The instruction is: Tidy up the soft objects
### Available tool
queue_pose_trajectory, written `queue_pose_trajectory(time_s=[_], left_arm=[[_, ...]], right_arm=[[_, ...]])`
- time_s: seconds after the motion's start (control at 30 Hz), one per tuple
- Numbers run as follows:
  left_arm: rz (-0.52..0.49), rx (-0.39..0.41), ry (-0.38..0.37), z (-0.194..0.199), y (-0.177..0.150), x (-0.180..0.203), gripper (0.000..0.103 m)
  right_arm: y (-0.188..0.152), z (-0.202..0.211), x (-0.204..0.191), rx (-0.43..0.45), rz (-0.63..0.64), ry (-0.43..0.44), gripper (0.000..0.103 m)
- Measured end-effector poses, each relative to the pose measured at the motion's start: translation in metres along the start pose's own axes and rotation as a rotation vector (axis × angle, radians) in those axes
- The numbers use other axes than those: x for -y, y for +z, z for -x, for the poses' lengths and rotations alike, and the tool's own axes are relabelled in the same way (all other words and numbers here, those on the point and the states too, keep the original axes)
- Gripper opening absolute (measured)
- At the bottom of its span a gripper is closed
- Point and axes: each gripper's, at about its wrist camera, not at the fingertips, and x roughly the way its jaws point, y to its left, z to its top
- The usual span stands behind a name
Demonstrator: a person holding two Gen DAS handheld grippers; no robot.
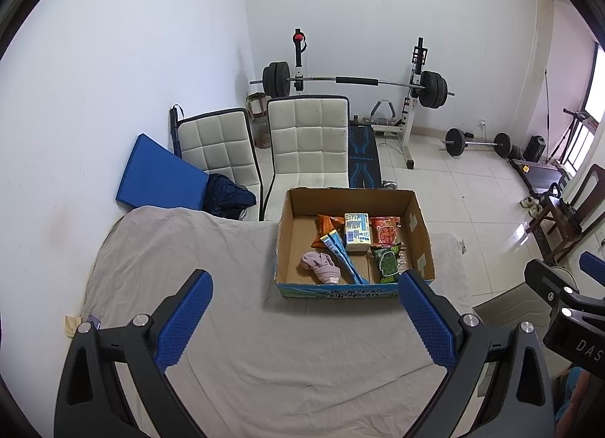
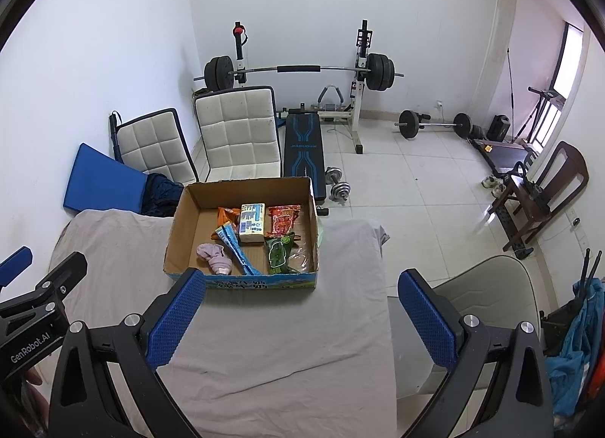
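Observation:
An open cardboard box stands on a table under a grey cloth. In it lie a pink sock bundle, a blue tube pack, a white tissue pack, and orange, red and green snack bags. My left gripper is open and empty, near the box's front. My right gripper is open and empty, right of the box's front.
Two white padded chairs stand behind the table, with a blue mat by the wall. A barbell rack and bench stand further back. A grey chair is at the table's right.

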Motion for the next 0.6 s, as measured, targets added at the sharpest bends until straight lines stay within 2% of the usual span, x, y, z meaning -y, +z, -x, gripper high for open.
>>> queue_pose_trajectory(time_s=[0.6], left_arm=[[-0.002,0.002,0.0,0.0008,-0.0005,0.0009,0.101]], right_arm=[[0.0027,0.0015,0.002,0.003,-0.002,-0.005,0.103]])
